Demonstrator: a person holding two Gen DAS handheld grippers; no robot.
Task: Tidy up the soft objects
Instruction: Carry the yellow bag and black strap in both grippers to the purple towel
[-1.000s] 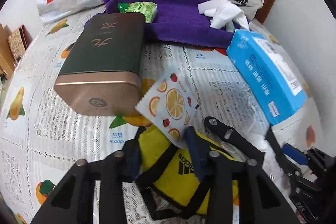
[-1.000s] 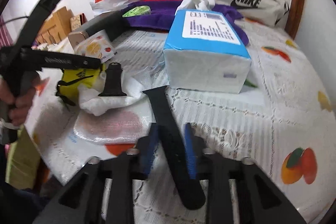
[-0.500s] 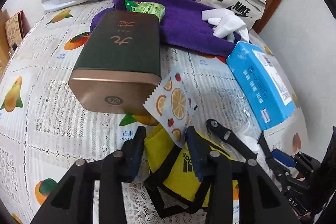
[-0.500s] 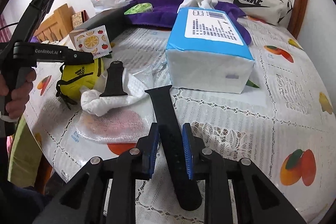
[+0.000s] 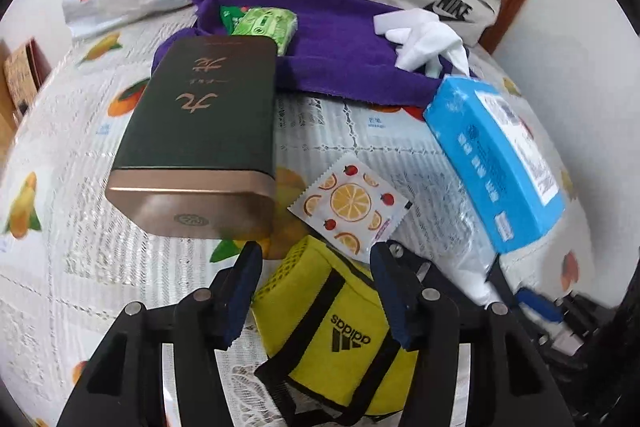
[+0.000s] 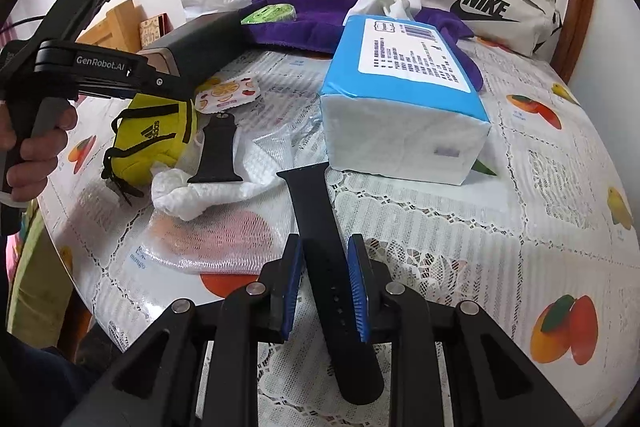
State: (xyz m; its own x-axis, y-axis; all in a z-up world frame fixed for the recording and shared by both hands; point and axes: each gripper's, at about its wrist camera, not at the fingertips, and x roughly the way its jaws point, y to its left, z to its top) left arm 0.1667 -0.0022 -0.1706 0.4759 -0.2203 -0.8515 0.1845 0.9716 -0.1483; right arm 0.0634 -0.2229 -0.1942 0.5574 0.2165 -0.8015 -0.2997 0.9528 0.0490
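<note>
Left wrist: left gripper (image 5: 316,279) jaws have just been opening; yellow pouch (image 5: 336,323) lies between them, unpressed, near the fruit-print sachet (image 5: 350,203). Right wrist: right gripper (image 6: 324,287) is closed narrowly on black strap (image 6: 324,247), near the tissue pack (image 6: 404,107).

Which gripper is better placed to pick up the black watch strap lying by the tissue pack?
Right. The right gripper already has the long black watch strap between its jaws, while the left gripper, jaws just opening, straddles the yellow Adidas pouch.

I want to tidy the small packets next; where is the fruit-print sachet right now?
In the left wrist view the fruit-print sachet lies flat mid-table, just beyond the yellow pouch, between the dark tin and the blue tissue pack.
</note>
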